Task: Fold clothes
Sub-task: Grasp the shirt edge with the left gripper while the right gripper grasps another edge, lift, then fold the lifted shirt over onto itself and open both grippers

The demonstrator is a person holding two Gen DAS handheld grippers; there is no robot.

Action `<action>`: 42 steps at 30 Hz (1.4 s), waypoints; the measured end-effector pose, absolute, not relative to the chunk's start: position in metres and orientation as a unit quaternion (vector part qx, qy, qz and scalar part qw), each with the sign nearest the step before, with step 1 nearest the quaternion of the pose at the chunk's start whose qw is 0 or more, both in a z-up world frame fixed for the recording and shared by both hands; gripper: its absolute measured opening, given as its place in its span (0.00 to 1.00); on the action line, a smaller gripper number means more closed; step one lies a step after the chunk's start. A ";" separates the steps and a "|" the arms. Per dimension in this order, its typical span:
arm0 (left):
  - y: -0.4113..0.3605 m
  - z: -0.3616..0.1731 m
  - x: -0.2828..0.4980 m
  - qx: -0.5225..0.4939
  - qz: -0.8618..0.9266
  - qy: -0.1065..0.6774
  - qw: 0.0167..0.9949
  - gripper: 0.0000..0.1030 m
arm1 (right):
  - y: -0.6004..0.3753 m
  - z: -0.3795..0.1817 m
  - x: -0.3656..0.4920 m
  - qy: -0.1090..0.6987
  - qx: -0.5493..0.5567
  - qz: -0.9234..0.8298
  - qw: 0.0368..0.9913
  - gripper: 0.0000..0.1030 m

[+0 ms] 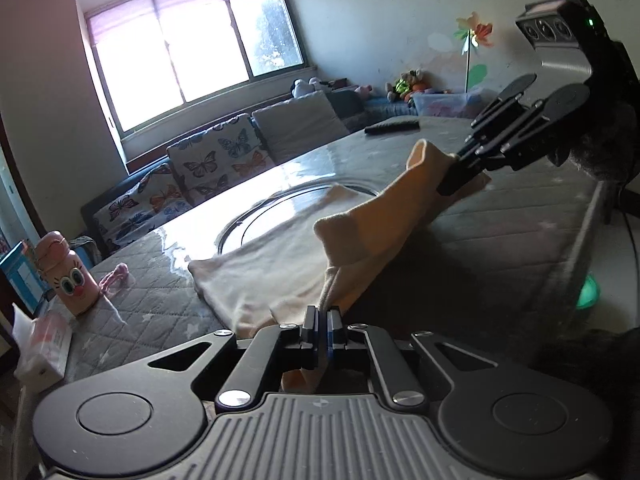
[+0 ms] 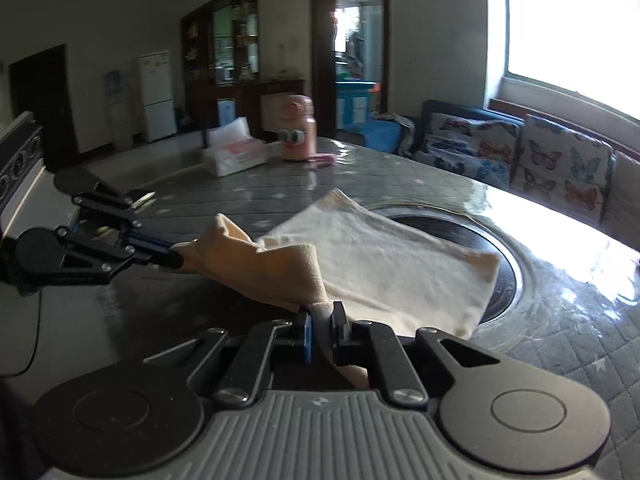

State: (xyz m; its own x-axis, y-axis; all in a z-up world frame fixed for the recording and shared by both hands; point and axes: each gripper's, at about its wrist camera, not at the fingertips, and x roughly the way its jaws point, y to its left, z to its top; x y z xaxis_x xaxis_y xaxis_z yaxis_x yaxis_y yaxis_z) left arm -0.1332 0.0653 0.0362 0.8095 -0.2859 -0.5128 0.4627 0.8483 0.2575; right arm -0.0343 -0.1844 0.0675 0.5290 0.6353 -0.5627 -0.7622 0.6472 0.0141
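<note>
Quilted counter [image 1: 152, 296], sofa behind. Left gripper [image 1: 323, 314] and right gripper [image 2: 320, 320] each clamp a near corner of the cloth [image 2: 380, 264], lifted. Fold under way; next, carry the corners across to the far edge.

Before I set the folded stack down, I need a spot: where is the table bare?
Bare quilted cover lies between the cream garment and the pink bottle, and beyond the garment toward the black remote. Crowded: the corner with bottle and tissue pack.

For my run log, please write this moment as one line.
stage: lifting near edge | left gripper: shut on cream garment | right gripper: shut on cream garment | far part: on table
</note>
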 end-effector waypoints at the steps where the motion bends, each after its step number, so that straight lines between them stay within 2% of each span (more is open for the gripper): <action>1: 0.066 0.039 -0.141 0.182 -0.202 0.233 0.934 0.04 | -0.186 0.071 -0.043 0.269 -0.119 0.409 0.864 0.08; 8: 0.066 0.051 -0.137 0.178 -0.185 0.219 0.941 0.04 | -0.186 0.084 -0.067 0.268 -0.126 0.419 0.858 0.07; 17: 0.064 0.067 -0.049 0.189 -0.161 0.196 0.949 0.04 | -0.178 0.096 0.006 0.273 -0.101 0.388 0.874 0.07; 23: 0.063 0.049 0.035 0.186 -0.139 0.233 0.944 0.04 | -0.166 0.084 0.076 0.300 -0.092 0.361 0.879 0.07; 29: 0.068 0.005 0.091 0.175 -0.112 0.287 0.935 0.05 | -0.147 0.045 0.131 0.331 -0.084 0.327 0.881 0.08; 35: 0.074 -0.014 0.105 0.162 -0.090 0.310 0.933 0.13 | -0.141 0.006 0.149 0.361 -0.064 0.285 0.886 0.13; 37: 0.076 -0.011 0.107 0.159 -0.076 0.307 0.935 0.15 | -0.144 0.005 0.151 0.362 -0.055 0.267 0.891 0.19; 42: 0.083 0.005 0.098 0.136 -0.069 0.295 0.943 0.15 | -0.161 0.020 0.148 0.341 -0.021 0.258 0.904 0.19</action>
